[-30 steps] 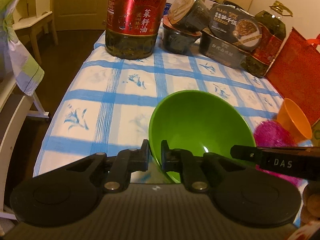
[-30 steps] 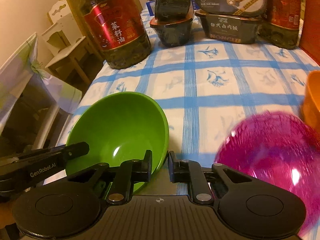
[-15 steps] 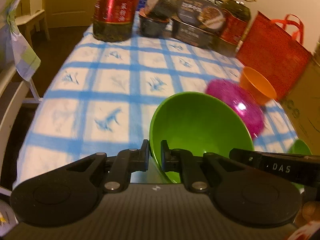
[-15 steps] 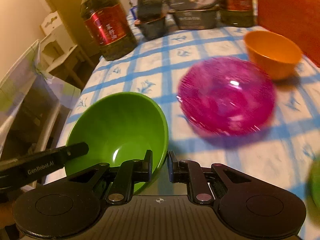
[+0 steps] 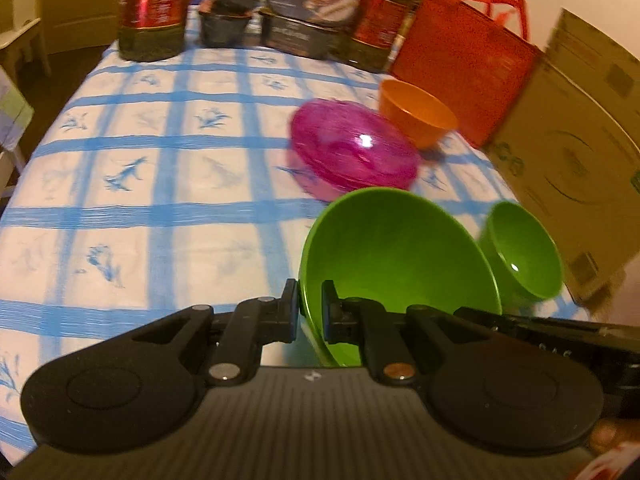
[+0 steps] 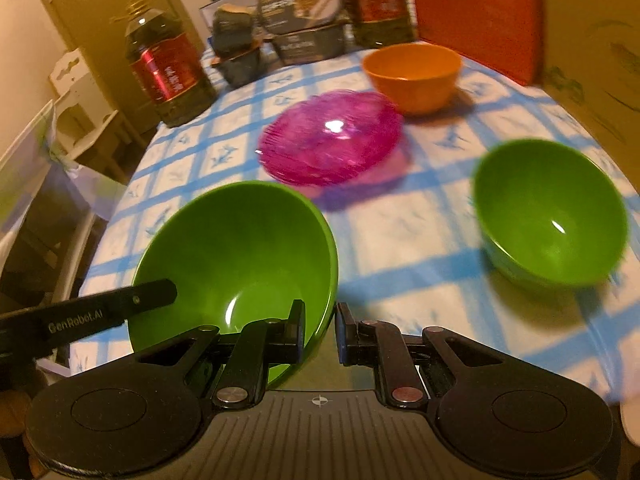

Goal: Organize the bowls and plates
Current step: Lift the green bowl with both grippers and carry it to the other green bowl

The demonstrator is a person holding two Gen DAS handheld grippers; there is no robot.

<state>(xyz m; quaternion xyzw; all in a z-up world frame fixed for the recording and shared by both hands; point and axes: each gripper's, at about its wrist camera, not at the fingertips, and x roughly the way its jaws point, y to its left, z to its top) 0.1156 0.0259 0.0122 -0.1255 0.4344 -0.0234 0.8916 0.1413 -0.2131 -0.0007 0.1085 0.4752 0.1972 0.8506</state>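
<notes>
Green plastic is what both grippers pinch: the large green bowl (image 5: 396,264) is carried above the checked tablecloth (image 5: 160,184), held at two opposite sides of its rim. The left gripper (image 5: 310,312) has its jaws pressed onto the rim at the bowl's 9 o'clock side, and the right gripper (image 6: 318,328) clamps the rim at the 3 o'clock side, one finger inside and one outside.

From the right wrist view, the small green bowl (image 6: 550,212) stands at about 2 o'clock, the pink plate (image 6: 330,138) at 12 o'clock, and the orange bowl (image 6: 412,72) behind it.

The step in hand seems to be the transport of the large bowl toward the other dishes. The next move probably calls for choosing a place, lowering the bowl level, and then opening both grips together so it does not tip.
</notes>
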